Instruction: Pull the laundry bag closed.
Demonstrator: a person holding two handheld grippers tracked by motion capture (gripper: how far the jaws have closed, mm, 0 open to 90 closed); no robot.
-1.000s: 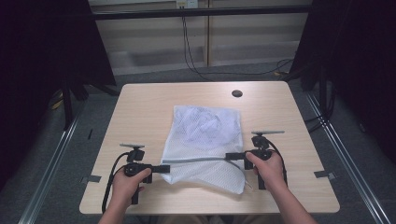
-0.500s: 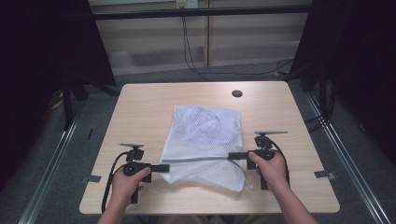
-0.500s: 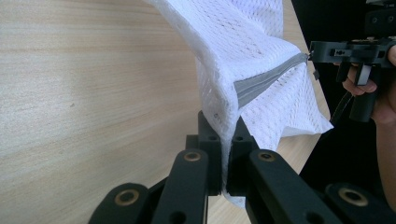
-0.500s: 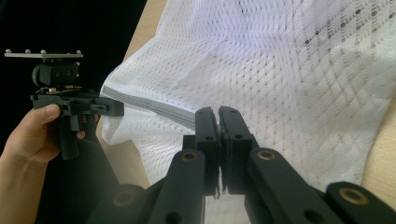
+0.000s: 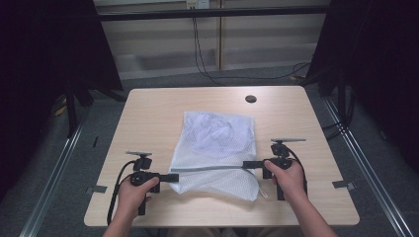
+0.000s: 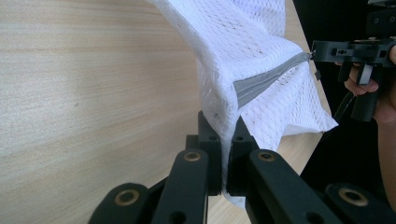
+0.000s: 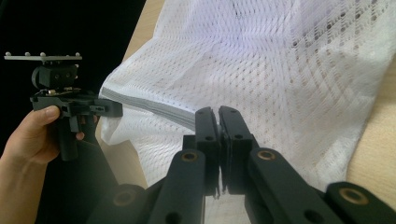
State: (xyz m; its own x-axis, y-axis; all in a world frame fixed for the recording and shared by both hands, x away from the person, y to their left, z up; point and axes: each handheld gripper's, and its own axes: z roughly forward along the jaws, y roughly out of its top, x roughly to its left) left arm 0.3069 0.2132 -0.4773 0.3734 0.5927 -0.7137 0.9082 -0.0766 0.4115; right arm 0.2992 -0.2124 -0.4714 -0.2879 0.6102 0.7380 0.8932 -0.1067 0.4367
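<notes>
While the white mesh bag [image 5: 217, 148] lies rumpled on the wooden table [image 5: 148, 113], the left gripper [image 5: 173, 177] and the right gripper [image 5: 247, 164] clamp opposite ends of its grey zipper [image 5: 210, 169].

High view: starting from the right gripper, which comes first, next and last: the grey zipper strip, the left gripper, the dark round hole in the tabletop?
1. Grey zipper strip of the white mesh bag, at the right gripper.
2. Left gripper, across the bag.
3. Dark round hole, near the table's far edge.

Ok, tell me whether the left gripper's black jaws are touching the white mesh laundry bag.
Touching. In the left gripper view the left gripper has its jaws shut on the edge of the white mesh laundry bag, fabric pinched between them beside the grey zipper.
</notes>
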